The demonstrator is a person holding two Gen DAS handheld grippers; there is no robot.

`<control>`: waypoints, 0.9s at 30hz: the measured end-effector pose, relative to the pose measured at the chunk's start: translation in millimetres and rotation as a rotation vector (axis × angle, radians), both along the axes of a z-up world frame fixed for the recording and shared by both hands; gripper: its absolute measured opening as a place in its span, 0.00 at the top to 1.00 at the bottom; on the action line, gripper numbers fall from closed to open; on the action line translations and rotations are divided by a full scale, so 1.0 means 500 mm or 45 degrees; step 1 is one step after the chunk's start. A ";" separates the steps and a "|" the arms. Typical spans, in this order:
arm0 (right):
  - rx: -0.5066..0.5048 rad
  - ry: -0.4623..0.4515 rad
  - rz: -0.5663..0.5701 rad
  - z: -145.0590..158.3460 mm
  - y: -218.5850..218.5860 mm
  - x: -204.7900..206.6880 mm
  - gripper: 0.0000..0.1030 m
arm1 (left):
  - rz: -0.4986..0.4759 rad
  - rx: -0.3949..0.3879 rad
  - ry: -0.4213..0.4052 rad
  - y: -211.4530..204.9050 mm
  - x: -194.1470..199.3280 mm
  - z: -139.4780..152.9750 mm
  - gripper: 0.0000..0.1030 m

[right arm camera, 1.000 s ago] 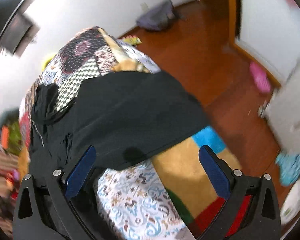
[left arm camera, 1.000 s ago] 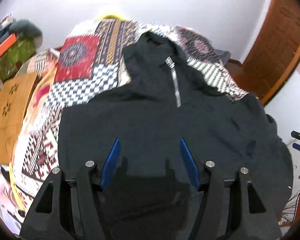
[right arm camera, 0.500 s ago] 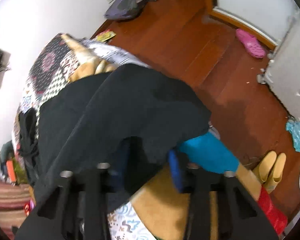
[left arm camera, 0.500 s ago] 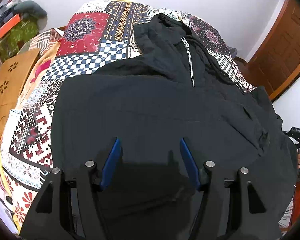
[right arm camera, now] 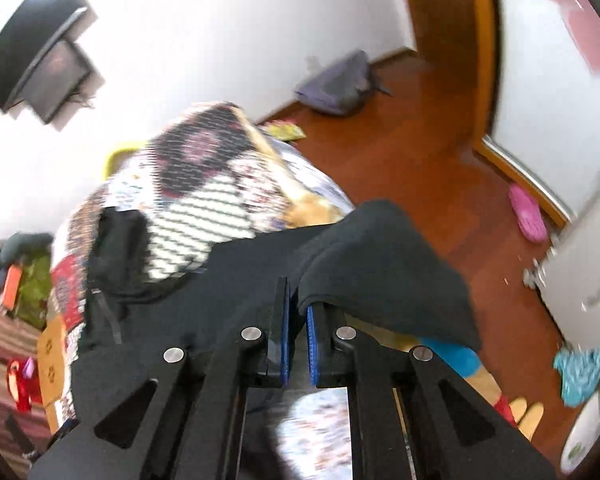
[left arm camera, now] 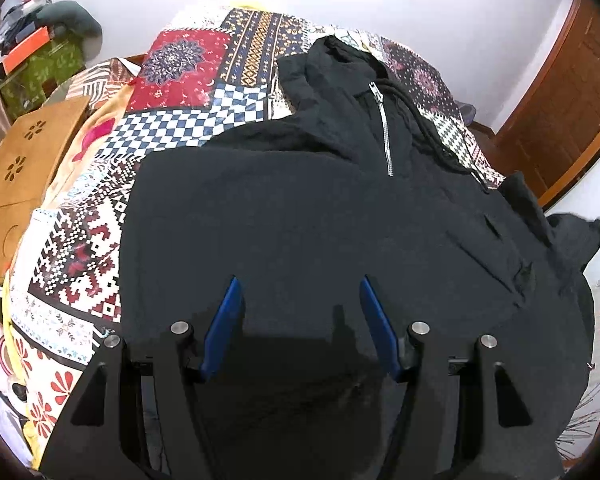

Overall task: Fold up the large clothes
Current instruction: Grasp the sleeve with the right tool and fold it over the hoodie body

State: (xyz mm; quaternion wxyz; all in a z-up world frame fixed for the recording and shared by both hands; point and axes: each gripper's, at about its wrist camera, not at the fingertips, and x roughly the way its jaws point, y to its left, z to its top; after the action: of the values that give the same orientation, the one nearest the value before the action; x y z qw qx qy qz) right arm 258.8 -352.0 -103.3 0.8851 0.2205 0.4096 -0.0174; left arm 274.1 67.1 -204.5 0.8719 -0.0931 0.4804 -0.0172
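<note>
A large black zip hoodie (left arm camera: 320,216) lies spread on a patchwork bedspread (left arm camera: 180,80), hood at the far end, zipper (left arm camera: 384,136) showing. My left gripper (left arm camera: 300,292) is open, hovering over the hoodie's lower body, holding nothing. My right gripper (right arm camera: 297,300) is shut on the hoodie's sleeve (right arm camera: 380,264) and holds it raised at the bed's right edge. The sleeve drapes over the right finger. The same raised sleeve shows at the right of the left wrist view (left arm camera: 572,232).
A brown cardboard piece (left arm camera: 24,156) and a cluttered shelf (left arm camera: 32,60) stand left of the bed. Wooden floor (right arm camera: 420,152) lies to the right, with a grey bag (right arm camera: 336,88), a pink slipper (right arm camera: 528,212) and a wooden door (left arm camera: 560,92).
My right gripper closed on the sleeve at the bed's edge and lifted it. My left gripper stayed open and moved slightly lower over the hoodie.
</note>
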 end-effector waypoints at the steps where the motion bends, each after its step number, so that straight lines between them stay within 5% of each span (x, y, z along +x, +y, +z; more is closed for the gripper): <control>1: -0.005 -0.029 0.040 0.018 0.022 -0.003 0.94 | 0.000 -0.009 -0.006 0.003 -0.004 0.003 0.41; 10: -0.073 -0.082 0.372 0.057 0.226 -0.006 0.94 | 0.019 -0.050 -0.077 0.031 -0.038 0.037 0.41; 21: -0.123 0.164 0.658 -0.113 0.404 -0.015 0.94 | 0.064 -0.068 -0.081 0.083 -0.078 0.041 0.41; 27: -0.183 0.258 0.708 -0.144 0.436 -0.038 0.89 | 0.049 -0.062 -0.056 0.080 -0.093 0.024 0.41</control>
State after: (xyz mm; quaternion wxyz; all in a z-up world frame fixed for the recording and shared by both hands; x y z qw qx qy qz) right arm 240.0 -134.2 -175.5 0.8237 0.0339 0.5383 0.1748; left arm 227.5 107.2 -192.4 0.8799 -0.1229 0.4588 -0.0142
